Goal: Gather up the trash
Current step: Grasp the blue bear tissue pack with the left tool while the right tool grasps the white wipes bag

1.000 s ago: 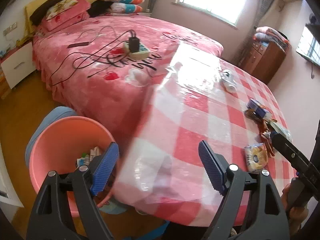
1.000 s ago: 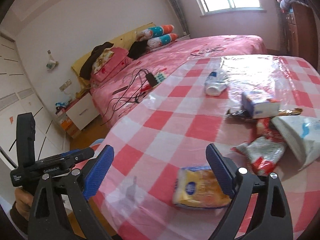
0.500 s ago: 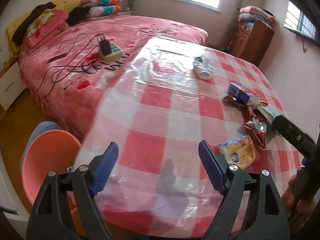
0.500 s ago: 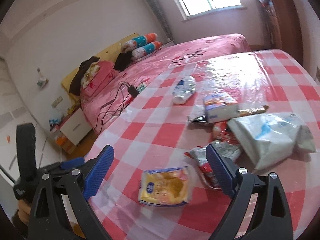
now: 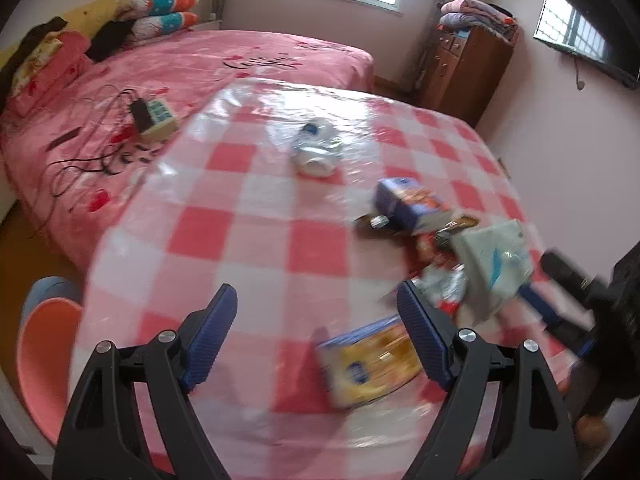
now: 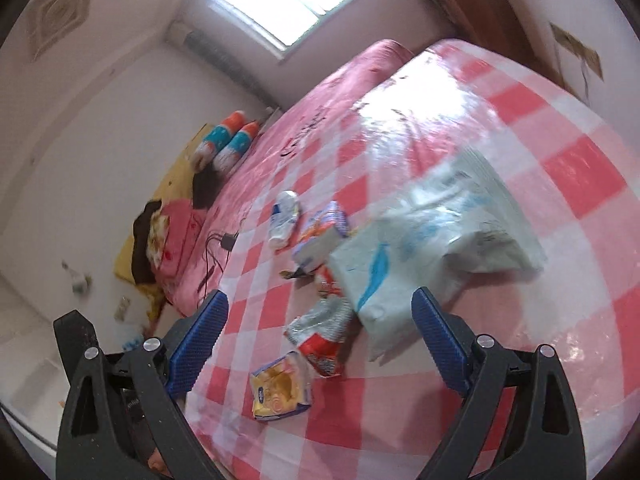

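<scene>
While both pairs of jaws stand apart with nothing between the pads, the trash lies loose on the checked counter (image 5: 256,240) and the risks run left to right as follows.

Bin: the pink bin (image 5: 44,360) sits on the floor below the counter's left edge, mostly out of the left view; a piece carried that way could be let go short of its rim and land on the floor.

Left gripper (image 5: 316,344): its jaws are wide and empty above the counter, with the yellow snack packet (image 5: 372,368) just beside the right-hand pad; a slanted close would probably pinch one corner and the flat packet could slip out.

Crushed bottle (image 5: 316,148): it lies on its side apart from the pile, towards the bed (image 5: 240,60); a nudge could roll it on the glossy cover.

Wrapper pile: the small carton (image 5: 408,204), the red-and-silver wrapper (image 6: 324,332) and the white plastic bag (image 6: 424,240) touch or overlap, though blur leaves the exact overlap unclear; lifting one may drag another.

Right gripper (image 6: 320,344): its jaws are apart and empty over the wrapper and the bag's near end; closing here might catch both.

Both grippers: they hover near the same pile and could collide.
</scene>
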Demonstrator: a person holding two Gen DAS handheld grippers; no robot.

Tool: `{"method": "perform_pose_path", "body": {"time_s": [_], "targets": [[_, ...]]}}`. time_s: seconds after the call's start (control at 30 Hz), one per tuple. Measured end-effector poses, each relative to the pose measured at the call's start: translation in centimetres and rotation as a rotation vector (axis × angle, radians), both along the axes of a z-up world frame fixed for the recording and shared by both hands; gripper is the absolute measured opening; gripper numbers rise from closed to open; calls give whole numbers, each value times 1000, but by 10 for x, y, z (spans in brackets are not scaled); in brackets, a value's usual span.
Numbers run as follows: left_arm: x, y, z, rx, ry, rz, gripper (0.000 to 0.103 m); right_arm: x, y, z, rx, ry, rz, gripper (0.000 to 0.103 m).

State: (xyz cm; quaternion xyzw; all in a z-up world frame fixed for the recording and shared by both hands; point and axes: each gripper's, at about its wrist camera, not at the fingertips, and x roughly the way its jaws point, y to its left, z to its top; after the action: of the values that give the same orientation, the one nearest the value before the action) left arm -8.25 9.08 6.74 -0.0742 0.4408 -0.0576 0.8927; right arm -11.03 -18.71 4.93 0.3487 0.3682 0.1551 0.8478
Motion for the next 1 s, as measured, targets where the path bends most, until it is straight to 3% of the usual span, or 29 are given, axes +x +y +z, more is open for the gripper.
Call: {"method": "perform_pose_path", "body": {"time_s": [0.2, 0.4, 0.53, 0.73, 1.0], "targets": [[28, -30, 8, -88, 31, -26, 83, 3, -15, -4, 4, 9, -28, 84], [65, -67, 8, -96, 55, -63, 83, 5, -28, -6, -66, -6, -78, 84], [91, -87, 0, -51, 90, -60, 83, 6, -36, -7, -94, -11, -103, 84], [121, -94, -20, -43, 168, -3, 83, 2, -55, -7, -101, -13, -187, 84], [142, -99, -33, -4, 203, 7, 83, 16, -65, -13, -92, 13, -197, 84]]}}
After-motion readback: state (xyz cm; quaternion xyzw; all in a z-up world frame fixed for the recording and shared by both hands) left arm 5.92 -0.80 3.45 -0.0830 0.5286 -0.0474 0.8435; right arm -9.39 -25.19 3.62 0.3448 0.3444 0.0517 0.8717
